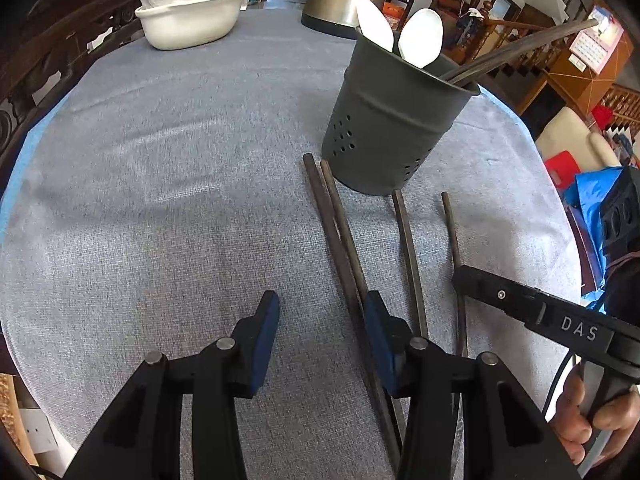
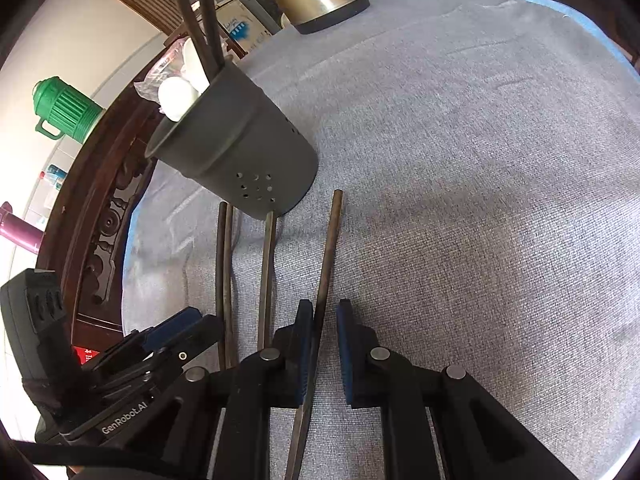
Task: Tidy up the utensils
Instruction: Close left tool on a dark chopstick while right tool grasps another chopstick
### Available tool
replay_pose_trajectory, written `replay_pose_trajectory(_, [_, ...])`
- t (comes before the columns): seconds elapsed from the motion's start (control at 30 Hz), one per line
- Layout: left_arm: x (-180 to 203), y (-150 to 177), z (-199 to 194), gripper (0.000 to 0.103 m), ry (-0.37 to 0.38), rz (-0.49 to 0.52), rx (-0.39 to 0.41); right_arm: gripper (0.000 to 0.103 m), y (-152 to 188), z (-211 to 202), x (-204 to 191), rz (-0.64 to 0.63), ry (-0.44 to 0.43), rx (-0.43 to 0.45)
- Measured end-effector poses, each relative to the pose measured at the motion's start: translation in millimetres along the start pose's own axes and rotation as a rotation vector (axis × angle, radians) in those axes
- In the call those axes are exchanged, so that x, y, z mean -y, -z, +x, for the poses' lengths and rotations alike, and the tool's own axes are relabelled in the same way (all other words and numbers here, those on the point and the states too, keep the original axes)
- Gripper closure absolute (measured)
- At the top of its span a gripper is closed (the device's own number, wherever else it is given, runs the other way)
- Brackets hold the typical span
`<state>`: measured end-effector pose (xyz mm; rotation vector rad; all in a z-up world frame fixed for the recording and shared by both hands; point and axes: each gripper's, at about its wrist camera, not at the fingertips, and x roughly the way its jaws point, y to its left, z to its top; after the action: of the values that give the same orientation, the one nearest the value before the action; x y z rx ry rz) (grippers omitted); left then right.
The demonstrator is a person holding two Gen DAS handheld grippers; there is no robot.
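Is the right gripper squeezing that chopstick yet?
Cannot tell. In the right wrist view the chopstick runs between the right gripper's fingers, close to the left pad, but no clear contact or gap shows.

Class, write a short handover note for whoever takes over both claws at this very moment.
Left claw: open, empty, low over the cloth beside the leftmost chopstick pair.
Right claw: open, astride the rightmost chopstick, not yet gripping.
Holder: upright on the table, already holding two white spoons and some chopsticks.
Left to do: four chopsticks lie in front of the holder; close on the rightmost and put each in.
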<state>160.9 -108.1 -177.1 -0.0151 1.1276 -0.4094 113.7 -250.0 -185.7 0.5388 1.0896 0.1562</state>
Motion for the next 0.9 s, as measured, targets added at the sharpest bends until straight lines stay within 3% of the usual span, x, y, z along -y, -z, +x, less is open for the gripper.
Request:
replay_pose_trajectory(0.23, [1.1, -7.5, 2.4, 0.059, -0.009, -0.006, -0.005, 0.090, 0.2, 0.1, 2.3, 0.004, -0.003, 0.003])
replay_pose_trajectory(0.47, [-1.4, 4.1, -1.0, 0.079, -0.051, 0.059, -0.007, 0.091, 2.6, -0.9, -1.5, -0.027, 0.020, -0.002])
replay_pose_trajectory(0.8, [-18.5, 19.3, -14.4, 0.082, -0.010, 0.061, -0.033, 0.094, 5.5, -2.5, -5.9, -0.091, 0.048, -0.068])
replay_pose_trajectory(0.9, [-20.2, 10.6, -10.9, 0.082, 0.007, 0.045, -0.048, 0.089, -1.7, -2.2, -0.7, -0.033, 0.025, -0.078])
